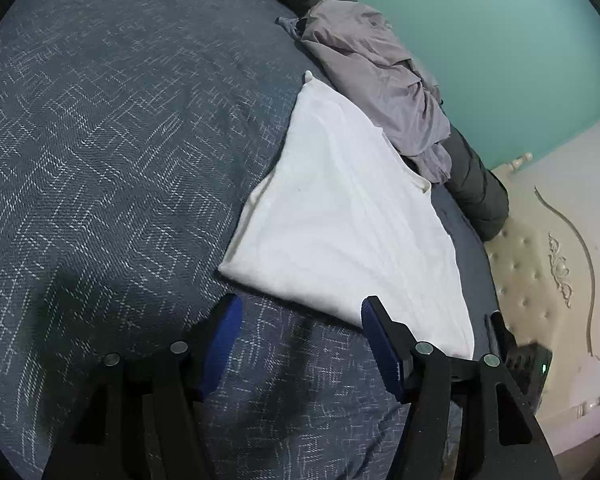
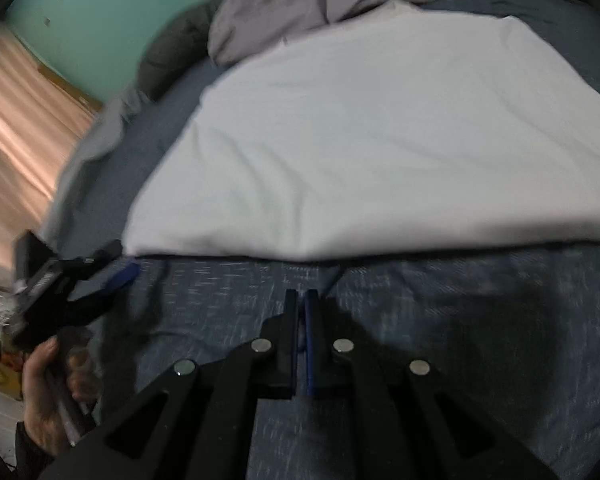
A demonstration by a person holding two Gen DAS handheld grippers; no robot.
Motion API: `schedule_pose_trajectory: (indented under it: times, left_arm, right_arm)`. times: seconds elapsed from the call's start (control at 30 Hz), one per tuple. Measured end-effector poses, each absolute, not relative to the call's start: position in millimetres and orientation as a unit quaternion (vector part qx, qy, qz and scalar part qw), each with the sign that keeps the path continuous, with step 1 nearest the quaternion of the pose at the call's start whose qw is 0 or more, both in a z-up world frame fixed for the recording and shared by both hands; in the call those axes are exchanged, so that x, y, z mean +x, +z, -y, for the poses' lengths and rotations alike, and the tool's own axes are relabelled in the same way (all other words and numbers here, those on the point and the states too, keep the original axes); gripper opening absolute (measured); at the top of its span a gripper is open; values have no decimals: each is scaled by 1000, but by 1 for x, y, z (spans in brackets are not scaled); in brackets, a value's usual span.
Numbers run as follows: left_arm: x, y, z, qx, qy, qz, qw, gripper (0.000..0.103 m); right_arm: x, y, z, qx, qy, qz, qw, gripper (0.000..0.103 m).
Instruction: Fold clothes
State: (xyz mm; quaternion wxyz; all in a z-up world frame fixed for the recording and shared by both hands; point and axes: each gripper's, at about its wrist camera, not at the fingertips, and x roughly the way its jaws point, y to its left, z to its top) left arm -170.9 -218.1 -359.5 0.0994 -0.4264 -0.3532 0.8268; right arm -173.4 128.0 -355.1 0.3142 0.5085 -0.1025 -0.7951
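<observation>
Bedspread (image 1: 120, 160) of dark blue with a pale woven pattern covers the bed, and a folded white garment (image 1: 340, 220) lies flat on it. Behind the garment a crumpled grey garment (image 1: 380, 80) rests partly on a dark green padded jacket (image 1: 480, 192), beside the turquoise wall (image 1: 500, 40). A cream tufted headboard (image 1: 540, 280) is at one end. The left hand-held gripper (image 1: 300, 336) stands open and empty just at the near edge of the white garment. The right hand-held gripper (image 2: 300, 304) is closed with nothing between its fingers, above bare bedspread, near the garment's edge. A person's hand (image 2: 48, 392) holds the left one.
</observation>
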Motion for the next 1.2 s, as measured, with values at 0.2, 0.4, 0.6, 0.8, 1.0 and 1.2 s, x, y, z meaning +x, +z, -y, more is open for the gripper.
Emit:
schedule_pose_trajectory:
  times: [0.2, 0.4, 0.6, 0.8, 1.0, 1.2]
  left_arm:
    - [-172, -364, 216, -424, 822, 369, 88, 68]
    - [-171, -365, 216, -401, 823, 398, 62, 70]
    - [-175, -362, 217, -377, 830, 411, 21, 69]
    - [-184, -361, 226, -365, 831, 419, -13, 61]
    - [-198, -347, 220, -359, 848, 391, 2, 12]
    - [-210, -313, 206, -344, 862, 371, 27, 8]
  right_arm:
    - [-163, -337, -187, 471, -820, 123, 301, 2]
    - [-155, -346, -222, 449, -830, 147, 297, 2]
    - [-157, -355, -240, 441, -825, 183, 303, 2]
    - [-164, -347, -252, 419, -828, 198, 315, 2]
    - [-168, -346, -263, 416, -828, 212, 310, 2]
    - [-176, -343, -274, 405, -835, 215, 305, 2]
